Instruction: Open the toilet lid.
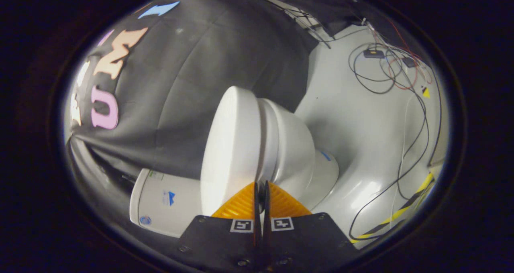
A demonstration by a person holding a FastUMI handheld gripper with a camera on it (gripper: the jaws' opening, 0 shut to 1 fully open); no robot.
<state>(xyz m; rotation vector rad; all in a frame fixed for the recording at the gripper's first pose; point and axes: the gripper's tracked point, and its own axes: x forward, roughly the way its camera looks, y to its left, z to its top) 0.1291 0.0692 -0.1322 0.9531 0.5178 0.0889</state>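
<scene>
Gripper view, read from the tank across: the toilet tank (pixel 160 200) lies left of the toilet lid (pixel 229 152), which stands just ahead of the fingers (pixel 261 188). The lid's seam with the seat (pixel 269 140) runs straight away from the fingertips, and the bowl (pixel 297 152) sits right of it, cables (pixel 401 104) on the floor beyond. Pressed nearly together, the fingers hold nothing; whether their tips touch the lid's edge is hard to tell.

Toilet lid (pixel 231 152) lay closed on the bowl (pixel 295 144), just beyond the gripper (pixel 261 184), jaws nearly together; tank (pixel 160 198) behind the lid, cables (pixel 385 70) on floor (pixel 361 136) past the bowl.
</scene>
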